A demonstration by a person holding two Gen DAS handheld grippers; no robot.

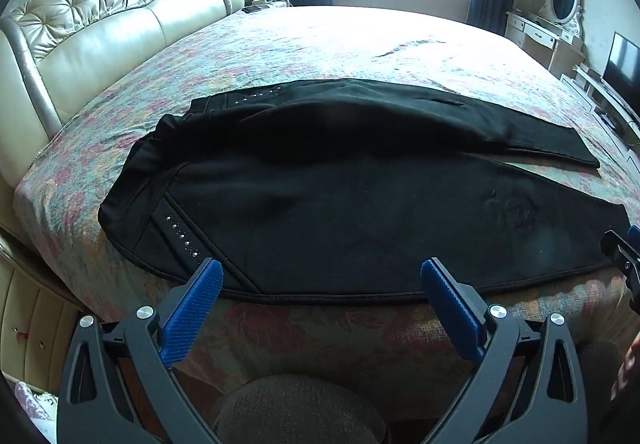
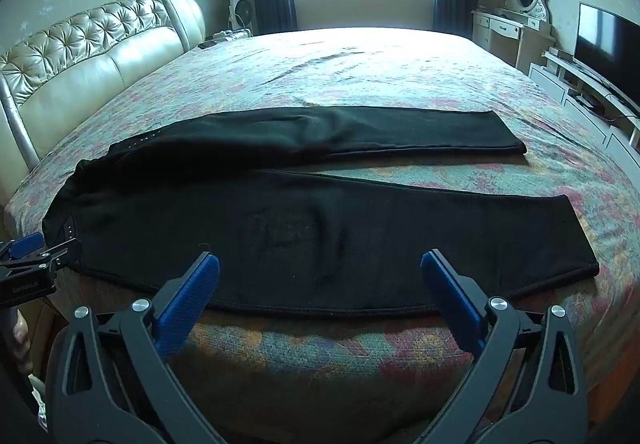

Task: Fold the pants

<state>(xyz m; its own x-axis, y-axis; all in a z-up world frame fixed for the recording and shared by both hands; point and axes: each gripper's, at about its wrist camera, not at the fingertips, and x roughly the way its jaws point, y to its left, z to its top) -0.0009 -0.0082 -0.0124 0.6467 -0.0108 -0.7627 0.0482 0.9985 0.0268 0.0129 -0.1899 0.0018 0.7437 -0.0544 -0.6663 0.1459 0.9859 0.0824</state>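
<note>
Black pants spread flat on the bed, both grippers wide and empty at their near edge

The pants lie unfolded on the bed, legs apart; folding looks not yet begun. Left gripper hangs by the studded waist, right gripper mid-leg, neither touching cloth. Next, each must close on the near seam to carry that leg over the far one. Only the right view shows both hems.

Open bedspread stretching clear beyond the right gripper, black pants lying just ahead, headboard bounding the far left.
</note>
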